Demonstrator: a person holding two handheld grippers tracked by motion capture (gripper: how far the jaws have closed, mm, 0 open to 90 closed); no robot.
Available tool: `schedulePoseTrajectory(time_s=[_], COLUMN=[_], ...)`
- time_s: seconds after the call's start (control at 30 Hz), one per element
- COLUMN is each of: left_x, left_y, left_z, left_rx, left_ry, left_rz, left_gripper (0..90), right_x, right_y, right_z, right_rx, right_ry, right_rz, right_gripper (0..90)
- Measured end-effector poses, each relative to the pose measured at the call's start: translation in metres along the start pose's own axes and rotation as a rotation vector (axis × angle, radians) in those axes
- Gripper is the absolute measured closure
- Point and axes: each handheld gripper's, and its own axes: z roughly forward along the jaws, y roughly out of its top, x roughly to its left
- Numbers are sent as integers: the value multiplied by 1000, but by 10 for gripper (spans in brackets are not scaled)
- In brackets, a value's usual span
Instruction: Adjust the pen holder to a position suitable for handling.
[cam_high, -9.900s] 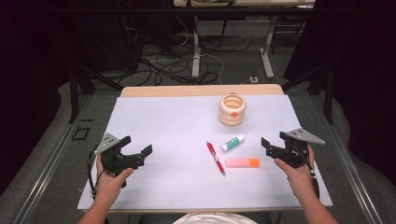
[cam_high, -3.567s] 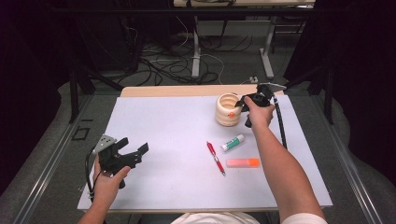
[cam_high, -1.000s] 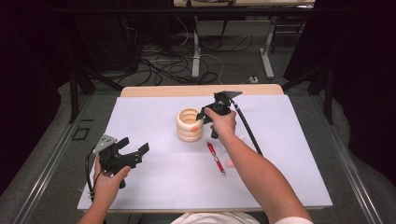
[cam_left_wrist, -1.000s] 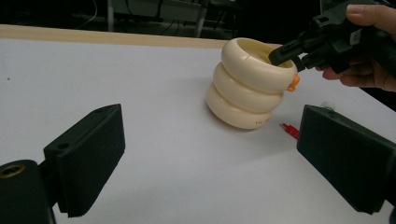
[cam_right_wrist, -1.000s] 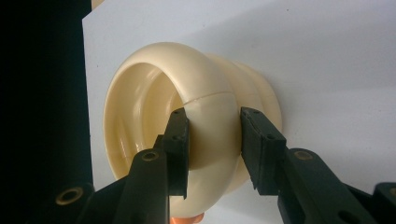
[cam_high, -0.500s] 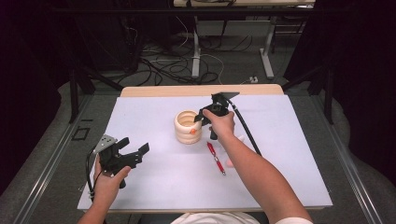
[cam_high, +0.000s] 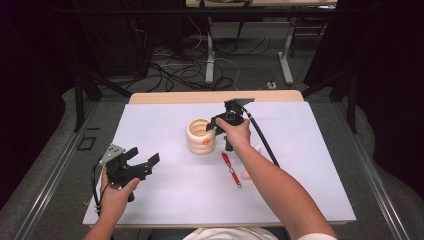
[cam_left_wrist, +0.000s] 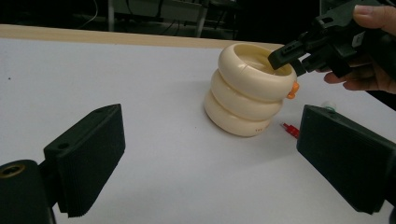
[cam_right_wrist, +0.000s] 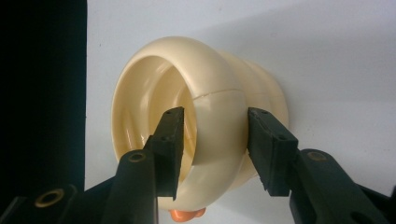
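A cream cup made of stacked rings (cam_high: 200, 137) (cam_left_wrist: 247, 93) (cam_right_wrist: 219, 107) stands upright on the white table top (cam_high: 165, 200), near its middle. It has a small orange knob on its side. My right gripper (cam_high: 213, 127) (cam_left_wrist: 286, 55) (cam_right_wrist: 212, 116) straddles the cup's right rim, one jaw inside and one outside. Its jaws have just been opening, and a narrow gap shows beside the pads, so the rim sits loosely between them. My left gripper (cam_high: 145, 156) (cam_left_wrist: 210, 126) rests at the front left, open and holding nothing, pointed toward the cup.
A red pen (cam_high: 231, 168) (cam_left_wrist: 289, 130) lies just right of the cup. Part of an orange marker (cam_high: 246, 174) and a white glue stick (cam_high: 257, 148) peek out beside my right forearm. A wooden strip (cam_high: 170, 96) edges the table's far side.
The right gripper went from the front right to the cup at the back right and brought it to the table's middle. The left gripper has stayed put.
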Motion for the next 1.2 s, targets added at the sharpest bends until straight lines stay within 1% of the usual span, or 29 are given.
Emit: schedulePoseTrajectory(time_s=[0.07, 0.1, 0.2, 0.23, 0.27, 0.3, 0.33, 0.4, 0.43, 0.5, 0.53, 0.57, 0.63, 0.73, 0.77, 0.83, 0.93, 1.0, 1.07, 1.1, 1.17, 1.2], left_x=[0, 0, 0, 0, 0, 0, 0, 0, 0, 0, 0, 0, 0, 1, 1, 1, 1, 1, 1, 1, 2, 3], left_y=[0, 0, 0, 0, 0, 0, 0, 0, 0, 0, -1, -1, -1, -1, -1, -1, -1, -2, -2, -2, -2, -2], left_z=[0, 0, 1, 1, 2, 2, 2, 2, 2, 2, 2, 2, 2, 2, 2, 2, 2, 2, 2, 2, 2, 1], left_rx=[0, 2, 2, 3, 2, 3, 4, 4, 6, 5, 4, 4, 3, 4, 5, 5, 4, 6, 7, 7, 2, -3], left_ry=[0, 1, 1, 1, 2, 2, 2, 3, 3, 3, 3, 4, 4, 9, 10, 11, 12, 11, 10, 10, 13, 12], left_rz=[0, 1, -1, 0, 0, 3, 3, 5, 2, 2, 4, 6, 5, 8, 9, 10, 12, 13, 15, 15, 11, 8], left_gripper=[82, 82, 82, 83, 83, 83, 83, 84, 84, 85, 86, 87, 90, 97, 99, 102, 109, 111, 112, 113, 119, 126], right_x=[1, 0, 2, 2, 0, 1, 0, -1, -1, -2, -3, -3, -5, -6, -6, -7, -9, -10, -11, -12, -13, -14], right_y=[-1, -1, -1, -1, -1, -2, -2, -2, -3, -4, -4, -5, -5, -7, -8, -9, -12, -15, -17, -19, -22, -23], right_z=[-2, -2, -8, -10, -11, -13, -14, -18, -19, -22, -24, -25, -29, -32, -33, -36, -42, -45, -48, -50, -53, -55], right_rx=[1, -14, -21, -22, -36, -34, -51, -47, -64, -81, -76, -87, -83, -95, -110, -114, -139, -150, -165, -173, -196, -202], right_ry=[-5, 2, 6, 10, 14, 10, 17, 12, 10, 5, 1, 10, 5, -13, 0, 2, 0, -14, -13, 0, -16, -16], right_rz=[-18, -35, -43, -59, -86, -84, -95, -112, -119, -139, -143, -152, -193, -245, -251, -275, -312, -338, -388, -401, -438, -455], right_gripper=[559, 553, 534, 530, 527, 523, 519, 511, 508, 498, 495, 490, 489, 476, 474, 464, 431, 423, 383, 380, 374, 369])
